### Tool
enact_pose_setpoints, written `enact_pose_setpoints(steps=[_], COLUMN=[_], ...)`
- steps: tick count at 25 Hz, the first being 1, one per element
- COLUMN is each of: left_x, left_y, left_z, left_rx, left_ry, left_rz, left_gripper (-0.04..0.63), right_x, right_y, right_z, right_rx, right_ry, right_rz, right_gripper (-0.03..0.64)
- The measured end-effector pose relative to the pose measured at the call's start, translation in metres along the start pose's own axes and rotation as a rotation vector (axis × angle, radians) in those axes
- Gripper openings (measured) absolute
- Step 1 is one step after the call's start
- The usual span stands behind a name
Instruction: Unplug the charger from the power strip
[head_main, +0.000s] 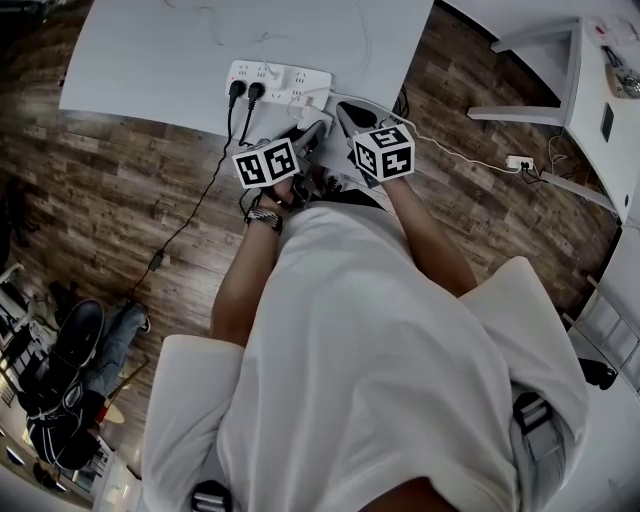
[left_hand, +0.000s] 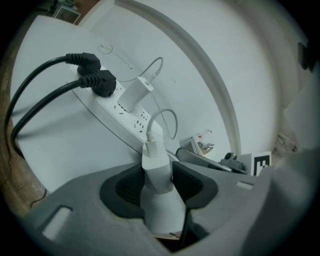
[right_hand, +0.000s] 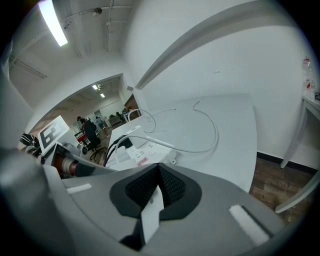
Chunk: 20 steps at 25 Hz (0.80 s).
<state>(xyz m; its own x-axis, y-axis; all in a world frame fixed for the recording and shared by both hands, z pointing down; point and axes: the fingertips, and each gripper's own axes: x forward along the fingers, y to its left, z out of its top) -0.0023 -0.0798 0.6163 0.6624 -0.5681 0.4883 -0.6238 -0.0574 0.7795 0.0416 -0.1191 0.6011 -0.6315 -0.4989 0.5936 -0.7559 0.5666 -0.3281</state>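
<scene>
We begin with the table (head_main: 150, 60). The strip (left_hand: 132, 116) lies on it with two black plugs (left_hand: 102, 82) and a spare charger (left_hand: 135, 93) seated in it. Our left gripper (head_main: 312, 130) is clamped on the charger (left_hand: 156, 162). The charger hangs just short of the strip's near end and seems clear of the sockets, its cable looping away. Our right gripper (right_hand: 156, 187) is pinched on a thin white slip (right_hand: 150, 215) that we cannot identify. We judge the pull done. Next we should lower the charger onto bare table beside the strip and let go without dragging its cable.
</scene>
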Motion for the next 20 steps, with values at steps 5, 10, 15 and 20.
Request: enact_pose_setpoints(steps=[5, 10, 15, 20], left_x=[-0.003, -0.009, -0.016, -0.023], left_y=[0.01, 0.018, 0.026, 0.025], left_z=[-0.003, -0.003, 0.001, 0.005], left_rx=[0.081, 0.143, 0.172, 0.177], left_ry=[0.028, 0.067, 0.038, -0.005], left_rz=[0.104, 0.205, 0.274, 0.289], left_gripper=[0.192, 0.224, 0.289, 0.311], right_x=[-0.001, -0.002, -0.009, -0.015], right_y=[0.002, -0.004, -0.006, -0.002], right_z=[0.002, -0.001, -0.006, -0.003], right_rx=[-0.005, -0.012, -0.002, -0.008], right_ry=[0.001, 0.024, 0.021, 0.009], right_rz=[0.003, -0.024, -0.026, -0.017], right_gripper=[0.002, 0.002, 0.002, 0.002])
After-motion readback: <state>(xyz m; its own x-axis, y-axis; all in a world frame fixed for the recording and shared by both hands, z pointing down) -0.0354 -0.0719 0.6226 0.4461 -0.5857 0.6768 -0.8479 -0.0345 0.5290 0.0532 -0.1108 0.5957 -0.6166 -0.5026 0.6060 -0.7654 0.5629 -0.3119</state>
